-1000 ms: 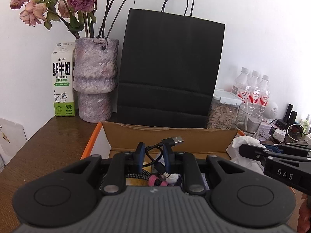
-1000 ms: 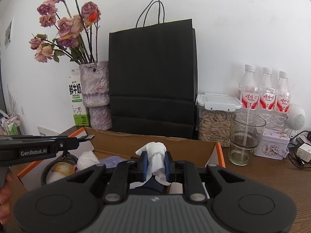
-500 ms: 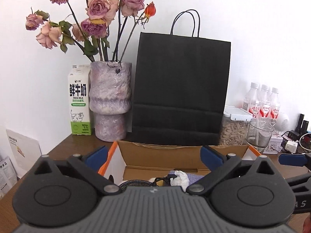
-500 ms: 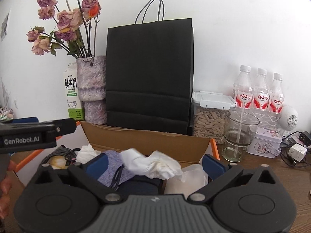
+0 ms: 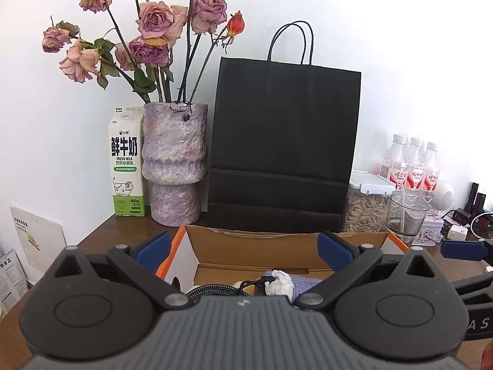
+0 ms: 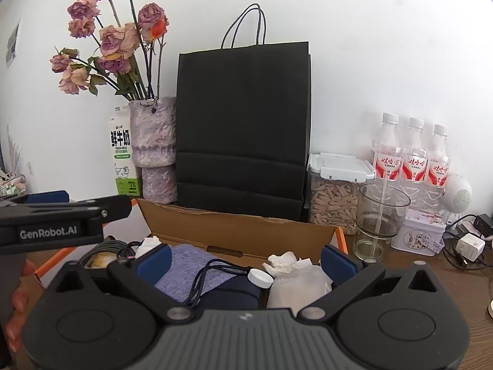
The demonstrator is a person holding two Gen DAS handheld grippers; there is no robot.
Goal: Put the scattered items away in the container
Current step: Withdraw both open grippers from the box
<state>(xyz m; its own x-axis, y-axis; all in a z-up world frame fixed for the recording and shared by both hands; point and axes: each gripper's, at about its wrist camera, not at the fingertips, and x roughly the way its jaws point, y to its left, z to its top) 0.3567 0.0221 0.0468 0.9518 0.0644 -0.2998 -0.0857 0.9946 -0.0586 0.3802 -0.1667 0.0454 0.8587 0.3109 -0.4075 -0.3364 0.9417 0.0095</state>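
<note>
An open cardboard box point(image 5: 255, 245) point(image 6: 234, 228) with orange flaps sits on the brown table. Inside lie a black cable point(image 5: 215, 289), crumpled tissue point(image 5: 282, 282) point(image 6: 285, 263), a purple cloth point(image 6: 191, 262), a dark blue pouch point(image 6: 228, 294) with a white cap point(image 6: 260, 277) on it, and a white bag point(image 6: 297, 286). My left gripper point(image 5: 243, 248) is open and empty, held above the box's near side. My right gripper point(image 6: 245, 259) is open and empty over the box contents. The left gripper's side shows in the right wrist view point(image 6: 61, 220).
A black paper bag point(image 5: 283, 145) stands behind the box, with a purple vase of dried roses point(image 5: 174, 163) and a milk carton point(image 5: 126, 163) to its left. To the right stand a seed jar point(image 6: 336, 194), a glass point(image 6: 379, 219), water bottles point(image 6: 413, 154), a tin point(image 6: 422, 229) and chargers point(image 6: 468, 246).
Both grippers opened: the left let go of the cable and the right let go of the tissue, which now lie in the box. Both grippers pulled back and up.
</note>
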